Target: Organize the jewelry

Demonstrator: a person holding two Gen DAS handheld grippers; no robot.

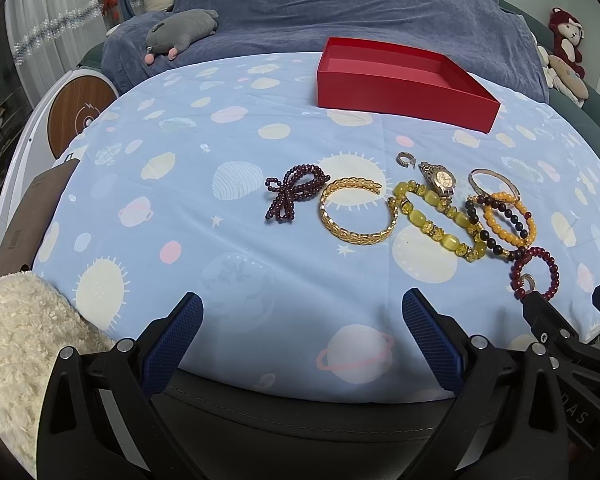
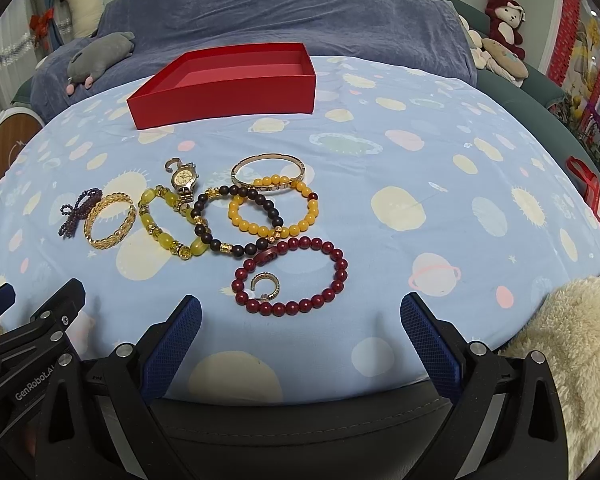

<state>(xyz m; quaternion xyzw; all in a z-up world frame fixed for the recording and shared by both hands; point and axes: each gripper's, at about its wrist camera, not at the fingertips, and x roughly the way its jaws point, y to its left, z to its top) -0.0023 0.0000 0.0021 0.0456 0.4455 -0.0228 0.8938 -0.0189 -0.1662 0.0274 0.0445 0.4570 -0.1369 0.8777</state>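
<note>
An open red box (image 1: 404,92) (image 2: 224,92) stands empty at the far side of the table. Jewelry lies in a row in front: a purple bead bow (image 1: 294,196) (image 2: 78,210), a gold chain bracelet (image 1: 356,212) (image 2: 110,220), a yellow-green bead bracelet (image 1: 440,220) (image 2: 164,224), a watch (image 1: 440,178) (image 2: 183,180), a dark bead bracelet (image 2: 236,224), an orange bead bracelet (image 1: 510,220) (image 2: 274,208), a metal bangle (image 2: 268,174), a red bead bracelet (image 1: 534,272) (image 2: 290,276) around a small ring (image 2: 265,286). My left gripper (image 1: 302,316) and right gripper (image 2: 300,316) are open and empty, near the table's front edge.
The table wears a light blue planet-print cloth (image 1: 220,240). A blue-covered sofa (image 1: 340,12) with a grey plush toy (image 1: 180,32) is behind. Fluffy cream fabric lies at the front left (image 1: 24,340) and front right (image 2: 572,344). A small hoop earring (image 1: 403,159) lies by the watch.
</note>
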